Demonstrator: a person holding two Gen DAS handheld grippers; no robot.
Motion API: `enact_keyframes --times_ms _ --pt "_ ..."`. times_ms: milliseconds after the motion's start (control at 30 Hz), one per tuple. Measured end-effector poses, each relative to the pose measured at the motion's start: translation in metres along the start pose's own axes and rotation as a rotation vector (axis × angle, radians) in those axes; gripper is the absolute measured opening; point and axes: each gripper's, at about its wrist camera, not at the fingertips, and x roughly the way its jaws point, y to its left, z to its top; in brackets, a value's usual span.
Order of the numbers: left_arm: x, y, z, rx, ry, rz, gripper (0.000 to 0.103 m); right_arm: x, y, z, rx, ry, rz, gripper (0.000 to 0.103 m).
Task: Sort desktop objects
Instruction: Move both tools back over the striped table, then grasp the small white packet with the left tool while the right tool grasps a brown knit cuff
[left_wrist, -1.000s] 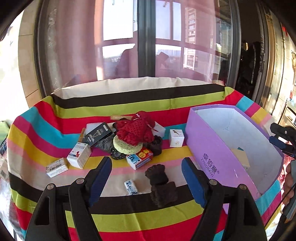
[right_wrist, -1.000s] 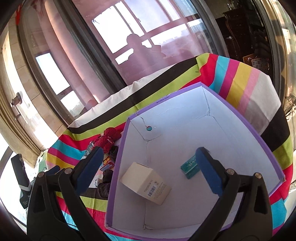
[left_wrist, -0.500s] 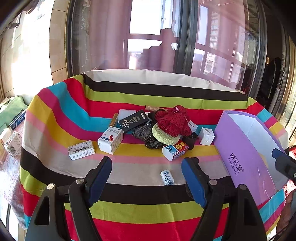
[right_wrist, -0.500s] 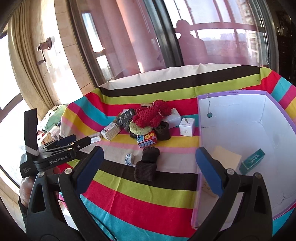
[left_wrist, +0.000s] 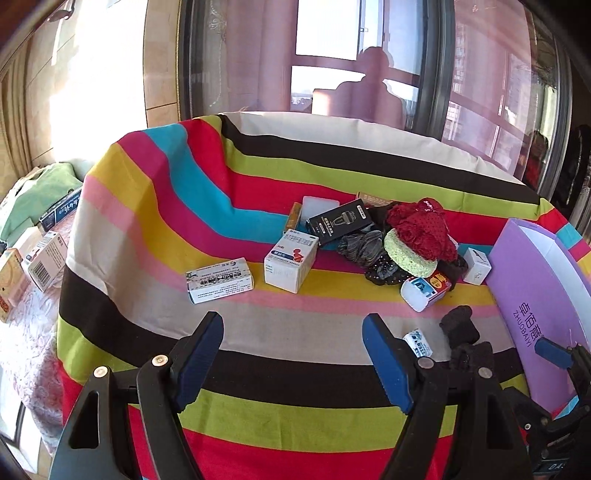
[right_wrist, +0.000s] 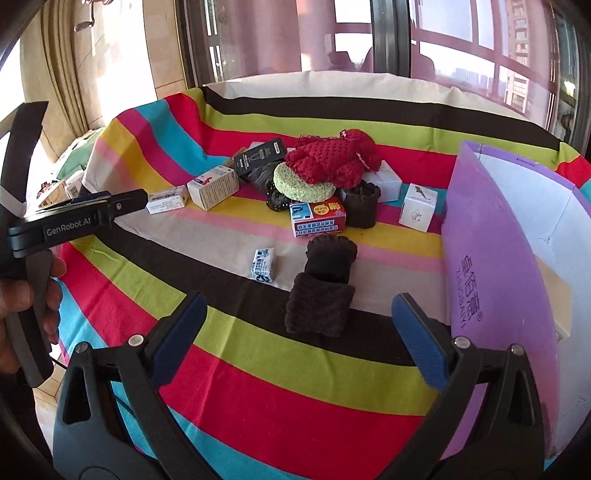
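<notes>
Hiding much of its white inside behind a tall wall, the purple box (right_wrist: 491, 258) at the surface's right edge shows only a tan carton (right_wrist: 554, 295). Both the left tool (left_wrist: 291, 354) and right tool (right_wrist: 299, 339) hover gaping, empty; the dark glove (right_wrist: 325, 284) lies beside the box.

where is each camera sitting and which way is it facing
Left wrist: on the left tool, angled down over the striped cloth toward the boxes; its own open fingers show.
Right wrist: on the right tool, facing the dark glove and purple box; a hand shows.
Shared: red knit, glove.
</notes>
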Motion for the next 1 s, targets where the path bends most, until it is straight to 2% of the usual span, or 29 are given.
enact_keyframes --times_ms 133,233,333,433,533,600,667,867,1000 --pt "0.011 0.004 -0.005 0.015 0.021 -0.003 0.078 0.024 -0.001 -0.007 0.030 0.045 0.005 0.099" --pt "0.021 -0.002 -0.008 0.045 0.034 -0.011 0.078 0.039 -0.005 -0.010 0.049 0.088 0.009 0.093" --pt "0.028 -0.012 -0.011 0.091 0.039 -0.028 0.077 0.050 -0.012 -0.013 0.081 0.109 0.015 0.091" --pt "0.036 -0.024 -0.014 0.119 0.069 -0.084 0.074 0.058 -0.016 -0.014 0.097 0.133 0.023 0.089" --pt "0.047 -0.041 -0.017 0.119 0.128 -0.153 0.064 0.064 -0.017 -0.012 0.103 0.140 0.020 0.088" --pt "0.056 -0.049 -0.019 0.083 0.177 -0.205 0.058 0.066 -0.017 -0.011 0.096 0.134 0.015 0.085" --pt "0.063 -0.057 -0.021 0.043 0.214 -0.235 0.057 0.067 -0.018 -0.009 0.097 0.132 0.014 0.083" --pt "0.072 -0.090 -0.021 0.062 0.250 -0.242 0.046 0.068 -0.022 -0.007 0.095 0.118 0.012 0.076" --pt "0.085 -0.102 -0.023 0.072 0.282 -0.221 0.045 0.067 -0.024 -0.008 0.094 0.112 0.015 0.074"
